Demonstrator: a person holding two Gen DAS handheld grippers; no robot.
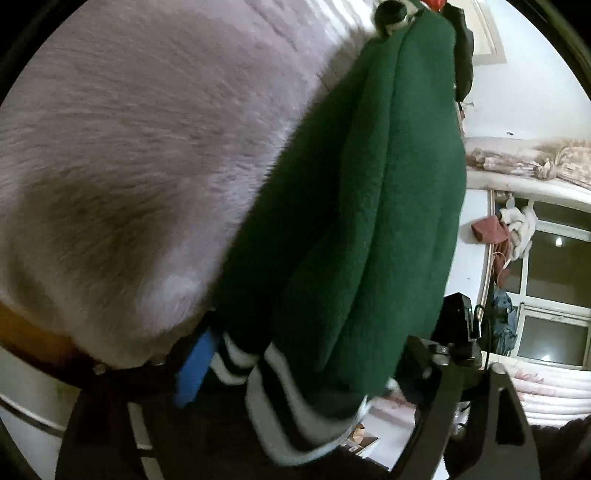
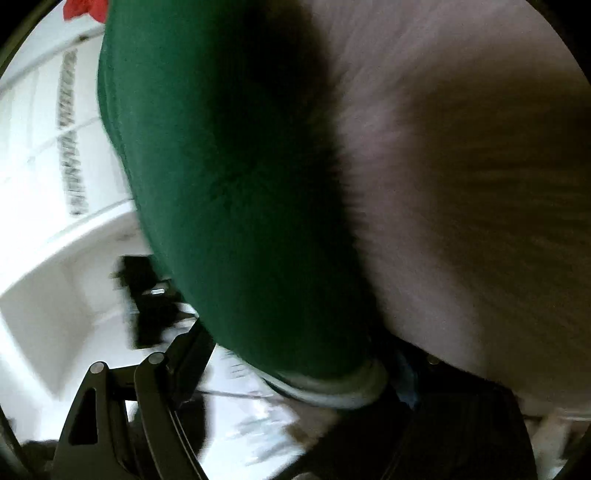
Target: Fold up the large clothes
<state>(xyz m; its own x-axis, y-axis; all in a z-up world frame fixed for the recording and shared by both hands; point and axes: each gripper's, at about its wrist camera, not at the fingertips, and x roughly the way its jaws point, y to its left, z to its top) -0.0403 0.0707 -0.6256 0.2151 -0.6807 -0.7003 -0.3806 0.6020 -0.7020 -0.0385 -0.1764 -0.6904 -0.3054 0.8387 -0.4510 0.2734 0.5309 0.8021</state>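
Observation:
A dark green fleece garment [image 1: 369, 192] with a black-and-white striped hem [image 1: 295, 413] hangs in thick folds from my left gripper [image 1: 295, 369], which is shut on its striped edge; a blue pad [image 1: 194, 369] shows on one finger. In the right wrist view the same green garment [image 2: 229, 184] fills the middle, and my right gripper [image 2: 325, 380] is shut on its pale ribbed edge [image 2: 332, 391]. The garment stretches between both grippers above a furry pale pink blanket [image 1: 129, 147], which also shows in the right wrist view [image 2: 461, 184]. The view is blurred.
A window [image 1: 554, 280] with clothes hung beside it [image 1: 498, 236] and a patterned curtain [image 1: 535, 162] lie to the right. White cabinet doors [image 2: 44, 147] and a dark object [image 2: 147, 295] show in the right wrist view. A red item [image 2: 85, 9] sits at the top.

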